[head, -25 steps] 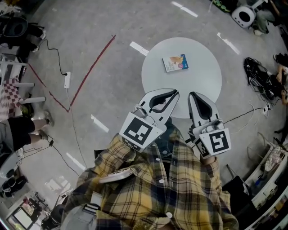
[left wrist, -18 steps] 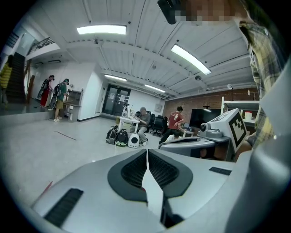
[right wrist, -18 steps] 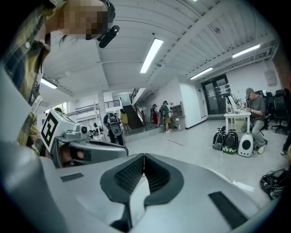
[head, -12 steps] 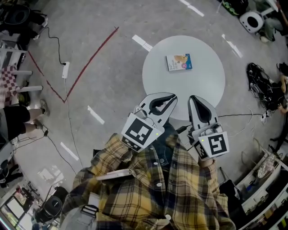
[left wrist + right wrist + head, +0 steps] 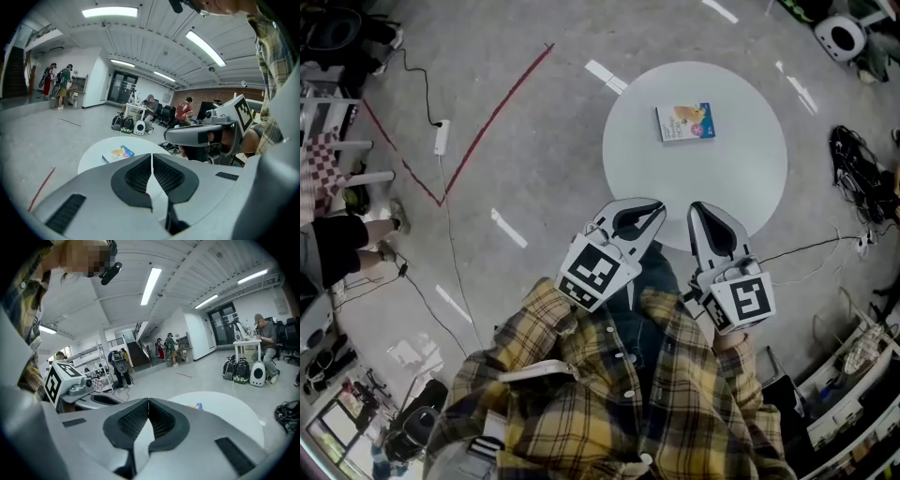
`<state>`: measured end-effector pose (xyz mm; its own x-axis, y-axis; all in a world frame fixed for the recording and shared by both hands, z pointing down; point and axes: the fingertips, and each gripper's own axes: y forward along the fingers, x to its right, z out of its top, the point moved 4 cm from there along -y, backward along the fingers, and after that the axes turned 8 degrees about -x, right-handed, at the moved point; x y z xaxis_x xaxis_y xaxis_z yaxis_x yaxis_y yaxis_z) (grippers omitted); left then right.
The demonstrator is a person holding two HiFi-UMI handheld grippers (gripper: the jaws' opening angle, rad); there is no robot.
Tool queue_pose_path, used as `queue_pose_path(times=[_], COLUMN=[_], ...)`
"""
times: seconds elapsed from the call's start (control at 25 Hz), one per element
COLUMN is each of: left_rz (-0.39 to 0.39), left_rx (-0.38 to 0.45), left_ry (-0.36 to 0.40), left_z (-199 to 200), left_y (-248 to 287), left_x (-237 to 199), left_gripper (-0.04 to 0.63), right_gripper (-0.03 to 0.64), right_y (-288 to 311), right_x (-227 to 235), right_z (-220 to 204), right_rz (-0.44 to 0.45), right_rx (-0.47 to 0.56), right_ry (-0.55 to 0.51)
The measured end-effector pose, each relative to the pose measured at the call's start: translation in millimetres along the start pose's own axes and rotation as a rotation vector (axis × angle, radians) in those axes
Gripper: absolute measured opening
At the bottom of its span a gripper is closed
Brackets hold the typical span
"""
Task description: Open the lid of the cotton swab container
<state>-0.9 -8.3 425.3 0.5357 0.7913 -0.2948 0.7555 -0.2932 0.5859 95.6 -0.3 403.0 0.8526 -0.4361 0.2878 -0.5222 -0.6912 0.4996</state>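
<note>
A flat blue and yellow cotton swab container lies on the far half of a round white table; it also shows in the left gripper view as a small box, and a corner of it peeks over the jaws in the right gripper view. My left gripper is held close to my body at the table's near edge, shut with nothing in it. My right gripper hangs beside it, also shut and empty. Both are well short of the container.
The table stands on a grey floor with red tape lines and white marks. Cables and a power strip lie to the left, a bundle of cables to the right. People stand and sit at desks in the distance.
The view has shifted a little so the table and container sit slightly farther right and higher in the picture. Both grippers stay shut in about the same place before my body.
</note>
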Motion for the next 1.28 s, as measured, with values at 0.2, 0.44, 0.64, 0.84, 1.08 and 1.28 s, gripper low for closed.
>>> queue_pose_path(times=[0.2,0.44,0.64,0.84,1.08,1.28], left_rz=[-0.002,-0.001,-0.017,-0.038,-0.031,-0.083], left_rx=[-0.041,-0.044,-0.058,-0.057,-0.043,-0.061], left_ry=[0.018,0.039,0.092,0.108,0.118,0.144], left_z=[-23,-38,-49,-56,-60,-69], left_y=[15,24,31,36,36,39], left_x=[0,-6,-5,-3,-4,-1], left_gripper=[0.029,0.029,0.029,0.031,0.032,0.156], right_gripper=[0.017,0.017,0.017,0.017,0.017,0.017], right_y=[14,24,26,24,20,18], right_x=[3,10,15,19,17,16], right_z=[-21,-48,-56,-61,-66,-68], right_rz=[0.014,0.004,-0.005,-0.014,-0.018,-0.023], right_rx=[-0.040,-0.080,-0.088,-0.096,-0.100,-0.099], right_ry=[0.015,0.059,0.075,0.082,0.093,0.099])
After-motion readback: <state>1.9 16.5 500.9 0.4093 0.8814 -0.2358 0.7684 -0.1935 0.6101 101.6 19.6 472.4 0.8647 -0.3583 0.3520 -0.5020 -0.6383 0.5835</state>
